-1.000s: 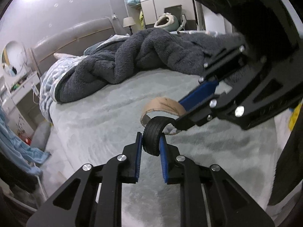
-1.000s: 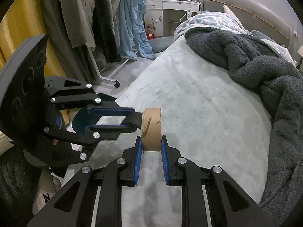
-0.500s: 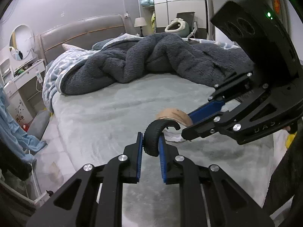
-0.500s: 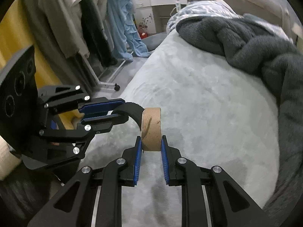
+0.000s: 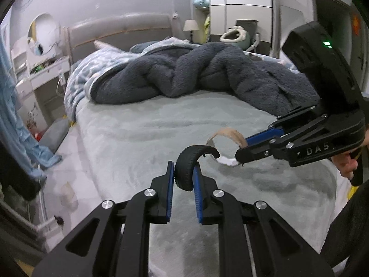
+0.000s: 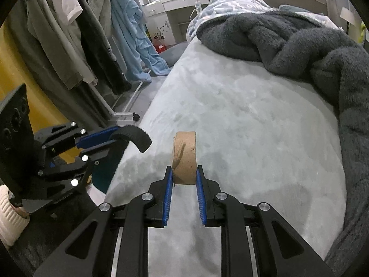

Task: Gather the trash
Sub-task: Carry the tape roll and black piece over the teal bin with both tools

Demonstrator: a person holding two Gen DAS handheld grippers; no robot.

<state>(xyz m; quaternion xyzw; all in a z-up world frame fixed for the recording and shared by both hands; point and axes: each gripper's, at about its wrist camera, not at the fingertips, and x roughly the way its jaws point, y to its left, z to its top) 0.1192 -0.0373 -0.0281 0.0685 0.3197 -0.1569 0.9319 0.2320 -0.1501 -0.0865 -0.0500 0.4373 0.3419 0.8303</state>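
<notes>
Nearest, our left gripper (image 5: 183,175) clamped a curved black tyre scrap (image 5: 187,165), lifted clear above the bed (image 5: 138,133). Just right, our right gripper (image 6: 183,180) pinched a cardboard ring (image 6: 184,157), likely trash for carrying away. Farther off lay a grey blanket (image 5: 196,73).
</notes>
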